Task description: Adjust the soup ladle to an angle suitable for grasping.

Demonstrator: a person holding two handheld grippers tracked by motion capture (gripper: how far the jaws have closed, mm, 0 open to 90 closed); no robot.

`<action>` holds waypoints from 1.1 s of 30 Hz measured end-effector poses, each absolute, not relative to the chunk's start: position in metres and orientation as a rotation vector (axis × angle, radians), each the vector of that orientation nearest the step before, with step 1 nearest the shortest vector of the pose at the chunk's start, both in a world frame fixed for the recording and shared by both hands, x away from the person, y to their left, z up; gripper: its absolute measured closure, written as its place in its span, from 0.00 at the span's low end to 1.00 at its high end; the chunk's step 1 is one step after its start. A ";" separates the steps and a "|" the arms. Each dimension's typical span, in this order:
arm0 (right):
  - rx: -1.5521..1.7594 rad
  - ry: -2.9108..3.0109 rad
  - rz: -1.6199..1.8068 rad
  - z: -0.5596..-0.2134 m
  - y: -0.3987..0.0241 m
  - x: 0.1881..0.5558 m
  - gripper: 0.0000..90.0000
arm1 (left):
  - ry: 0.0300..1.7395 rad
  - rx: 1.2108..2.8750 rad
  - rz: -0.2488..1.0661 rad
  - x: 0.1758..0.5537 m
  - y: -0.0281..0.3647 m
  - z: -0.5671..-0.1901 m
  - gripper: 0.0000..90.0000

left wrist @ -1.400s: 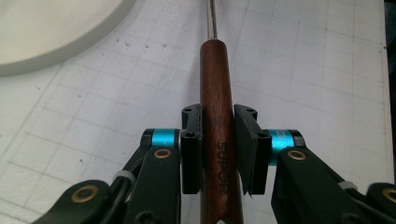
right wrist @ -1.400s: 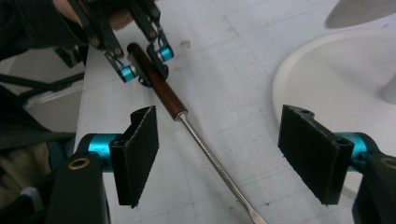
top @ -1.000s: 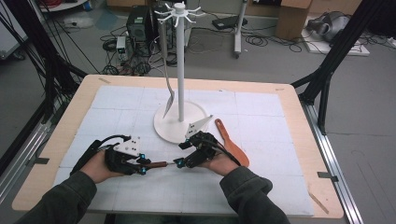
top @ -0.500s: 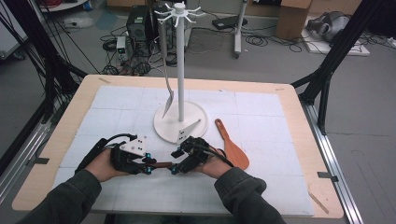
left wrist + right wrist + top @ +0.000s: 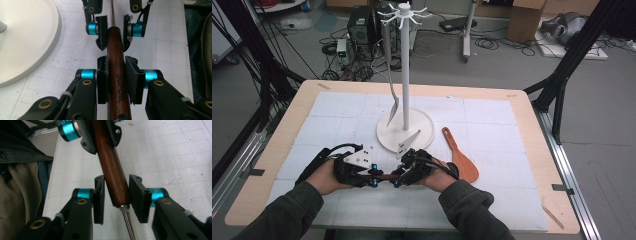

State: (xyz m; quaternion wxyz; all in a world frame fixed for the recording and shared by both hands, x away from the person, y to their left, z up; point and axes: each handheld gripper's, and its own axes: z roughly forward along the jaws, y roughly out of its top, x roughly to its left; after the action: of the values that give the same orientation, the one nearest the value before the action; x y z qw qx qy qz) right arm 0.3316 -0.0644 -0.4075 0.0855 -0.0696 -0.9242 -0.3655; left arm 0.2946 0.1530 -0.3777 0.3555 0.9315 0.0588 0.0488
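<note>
The left tongs (image 5: 117, 78) clamp the wooden handle (image 5: 115, 57); the right tongs (image 5: 117, 200), just closing, straddle its far end with a gap. Seat them fully before the left lets go.

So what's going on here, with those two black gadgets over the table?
A person sits at a table with a gripping tool in each hand. The left tool is clamped on the brown wooden handle of a utensil with a thin metal shaft. The right tool faces it from the other end; its jaws have just been closing around the same handle, with a small gap on one side. It looks like a handover. Nearby stand a white rack with a hanging fork and a wooden spatula.
</note>
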 end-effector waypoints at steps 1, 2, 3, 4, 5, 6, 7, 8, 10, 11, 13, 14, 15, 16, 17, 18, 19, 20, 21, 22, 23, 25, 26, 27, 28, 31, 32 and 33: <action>-0.209 -2.755 -1.092 -0.407 -0.064 0.331 0.75 | 0.152 2.404 0.125 0.295 0.153 -0.377 0.81; -0.206 -2.756 -1.094 -0.407 -0.065 0.332 0.75 | 0.151 2.398 0.131 0.294 0.154 -0.377 0.81; -0.213 -2.754 -1.084 -0.406 -0.066 0.332 0.76 | 0.151 2.391 0.133 0.294 0.154 -0.377 0.81; -0.217 -2.753 -1.089 -0.406 -0.066 0.332 0.76 | 0.149 2.388 0.133 0.295 0.155 -0.376 0.81; -0.205 -2.758 -1.102 -0.405 -0.066 0.332 0.76 | 0.158 2.383 0.133 0.295 0.156 -0.375 0.81; -0.202 -2.764 -1.105 -0.404 -0.066 0.332 0.76 | 0.174 2.373 0.134 0.296 0.157 -0.374 0.80; -0.208 -2.767 -1.108 -0.403 -0.067 0.331 0.76 | 0.191 2.373 0.141 0.296 0.158 -0.373 0.76; -0.211 -2.762 -1.112 -0.403 -0.068 0.332 0.77 | 0.218 2.361 0.142 0.297 0.161 -0.372 0.72; -0.211 -2.767 -1.126 -0.401 -0.070 0.333 0.77 | 0.240 2.339 0.150 0.298 0.165 -0.368 0.65; -0.225 -2.761 -1.123 -0.400 -0.071 0.332 0.77 | 0.253 2.319 0.160 0.298 0.168 -0.367 0.65; -0.234 -2.756 -1.140 -0.399 -0.073 0.333 0.78 | 0.281 2.288 0.179 0.299 0.172 -0.363 0.62; -0.241 -2.759 -1.150 -0.398 -0.074 0.334 0.78 | 0.295 2.275 0.180 0.300 0.174 -0.361 0.60; -0.247 -2.766 -1.154 -0.397 -0.075 0.334 0.78 | 0.307 2.263 0.178 0.301 0.177 -0.360 0.60; -0.257 -2.759 -1.164 -0.397 -0.075 0.335 0.78 | 0.318 2.251 0.181 0.301 0.179 -0.359 0.59; -0.261 -2.754 -1.170 -0.395 -0.076 0.335 0.78 | 0.329 2.239 0.180 0.302 0.181 -0.357 0.58; -0.268 -2.753 -1.181 -0.394 -0.078 0.335 0.79 | 0.342 2.228 0.182 0.302 0.183 -0.356 0.56; -0.274 -2.755 -1.184 -0.393 -0.079 0.335 0.79 | 0.341 2.222 0.179 0.303 0.185 -0.355 0.54; -0.270 -2.758 -1.195 -0.392 -0.080 0.335 0.79 | 0.350 2.206 0.177 0.303 0.186 -0.354 0.53; -0.276 -2.762 -1.203 -0.391 -0.081 0.335 0.79 | 0.351 2.207 0.179 0.303 0.187 -0.353 0.52; -0.277 -2.762 -1.210 -0.390 -0.082 0.336 0.80 | 0.361 2.193 0.183 0.302 0.188 -0.352 0.51; -0.287 -2.756 -1.213 -0.389 -0.084 0.336 0.80 | 0.365 2.189 0.187 0.302 0.189 -0.351 0.49; -0.290 -2.755 -1.227 -0.387 -0.086 0.336 0.80 | 0.377 2.177 0.189 0.303 0.190 -0.351 0.48; -0.291 -2.756 -1.234 -0.386 -0.087 0.335 0.80 | 0.383 2.172 0.190 0.303 0.191 -0.350 0.47; -0.298 -2.753 -1.246 -0.385 -0.087 0.335 0.80 | 0.390 2.164 0.189 0.304 0.191 -0.349 0.47; -0.292 -2.752 -1.250 -0.384 -0.088 0.335 0.80 | 0.395 2.153 0.186 0.304 0.191 -0.350 0.47; -0.298 -2.740 -1.272 -0.381 -0.090 0.334 0.81 | 0.405 2.142 0.175 0.304 0.190 -0.349 0.47; -0.317 -2.734 -1.275 -0.380 -0.090 0.333 0.81 | 0.404 2.143 0.174 0.304 0.190 -0.349 0.47; -0.311 -2.723 -1.289 -0.379 -0.090 0.333 0.81 | 0.404 2.141 0.174 0.304 0.190 -0.349 0.47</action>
State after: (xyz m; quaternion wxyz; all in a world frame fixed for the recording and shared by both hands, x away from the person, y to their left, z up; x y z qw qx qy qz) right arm 0.3330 -0.0902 -0.3787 0.0564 -0.1024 -0.8977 -0.4248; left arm 0.3043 0.1899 -0.3486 0.4599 0.8698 0.1642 0.0707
